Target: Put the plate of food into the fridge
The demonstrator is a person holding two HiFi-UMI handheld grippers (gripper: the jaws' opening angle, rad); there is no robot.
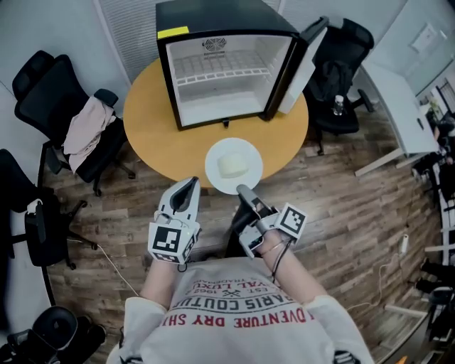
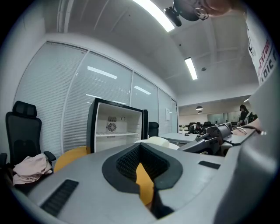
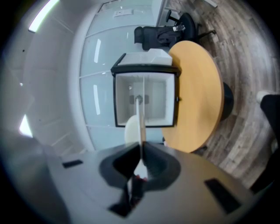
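Grey right hand-held gripper (image 1: pixel 243 189): the jaws are clamped on the near rim of the plate (image 1: pixel 213 170). In the right gripper view the rim is seen edge-on as a thin white line pinched between the dark ribbed pads (image 3: pixel 151 159).
Left hand-held gripper (image 1: pixel 190 183): the jaws are brought together on nothing. It is held just left of the plate, off the tabletop's near edge, with its tip pointed toward the fridge.
Plate: white, round, thin and smooth-glazed. It is placed over the near edge of the tabletop (image 1: pixel 153 135); whether it rests there or is lifted clear cannot be told.
Food (image 1: pixel 231 165): a pale cream block with rounded corners is carried loose at the plate's middle. It is judged likely to slide if the plate is tipped.
Deciding relation: the fridge (image 1: pixel 213 21) lies straight ahead of the right hand-held gripper, beyond the plate. Gripper axis, plate and opening are lined up, and in the right gripper view the opening is split down its middle by the plate's edge. A forward push along that axis is judged to be what is called for. The right hand is the one engaged; the left is as near but empty.
Fridge: a black case with a white moulded lining. A wire shelf (image 1: pixel 227 71) is set across the upper part, and the door (image 1: pixel 302 67) is swung wide to the right.
Tabletop: round, ochre, smooth laminate.
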